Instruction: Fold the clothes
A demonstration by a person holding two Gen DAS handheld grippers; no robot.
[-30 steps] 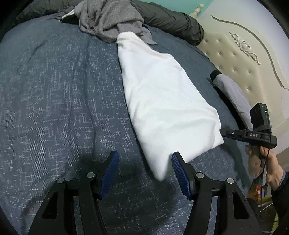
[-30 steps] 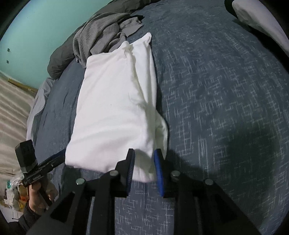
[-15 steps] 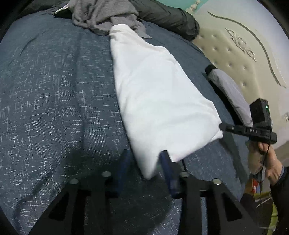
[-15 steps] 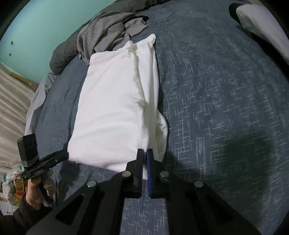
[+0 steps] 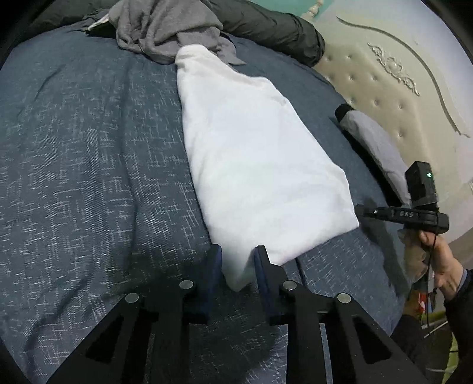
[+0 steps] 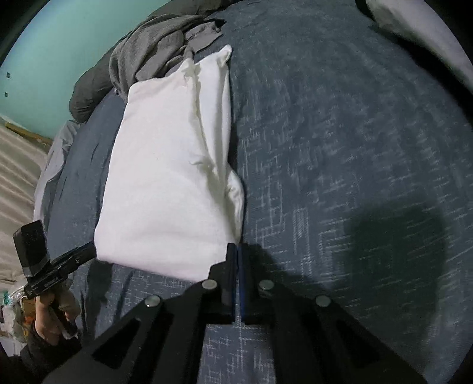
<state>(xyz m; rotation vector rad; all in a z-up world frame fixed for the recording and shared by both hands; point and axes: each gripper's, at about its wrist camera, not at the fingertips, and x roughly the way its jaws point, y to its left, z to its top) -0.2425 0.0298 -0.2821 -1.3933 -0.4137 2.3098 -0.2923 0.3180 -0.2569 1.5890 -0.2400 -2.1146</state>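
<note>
A white garment (image 5: 260, 165), folded into a long strip, lies on the dark blue bedspread (image 5: 88, 153). My left gripper (image 5: 236, 263) is shut on its near left corner, with thick cloth bunched between the blue pads. In the right wrist view the same garment (image 6: 165, 192) runs away from me, and my right gripper (image 6: 237, 251) is shut on its near right corner, fingers pressed together. The right gripper's tip (image 5: 363, 211) also shows at the garment's edge in the left wrist view, held by a hand (image 5: 440, 260).
A heap of grey clothes (image 5: 165, 29) lies at the far end of the garment, against a dark rolled duvet (image 5: 266, 26). A grey pillow (image 5: 375, 141) and a cream padded headboard (image 5: 384, 88) stand to the right. Bare bedspread (image 6: 340, 147) spreads right of the garment.
My left gripper went from wide open to closed around the garment's near corner. My right gripper's fingers narrowed from a small gap to fully pinched on the other corner.
</note>
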